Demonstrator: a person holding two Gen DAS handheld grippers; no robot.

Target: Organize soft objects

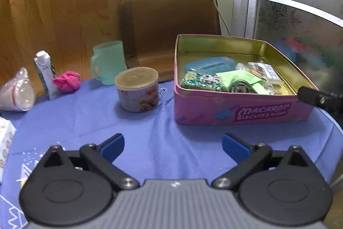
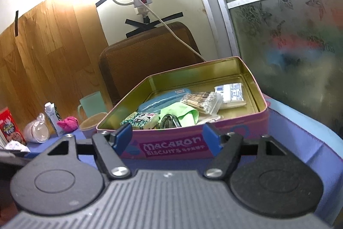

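Pink tin (image 1: 242, 108) marked "MACARON BISCUITS" sits open at centre right on blue cloth (image 1: 150, 126), holding a green pouch (image 1: 235, 76), blue case (image 1: 209, 64), cotton swabs (image 2: 203, 102) & other bits. Pink soft ball (image 1: 66, 81) lies far left, well apart from the tin, w/ a carton (image 1: 46, 74) beside it. Snack can (image 1: 137, 89) & mint mug (image 1: 109, 61) stand between. Left gripper (image 1: 172, 148) spread wide, empty; right gripper (image 2: 167, 136) also spread, nothing pinched.

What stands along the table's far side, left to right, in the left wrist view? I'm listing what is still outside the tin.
Clear plastic bag → white carton → pink soft ball → green mug → snack can → pink biscuit tin.
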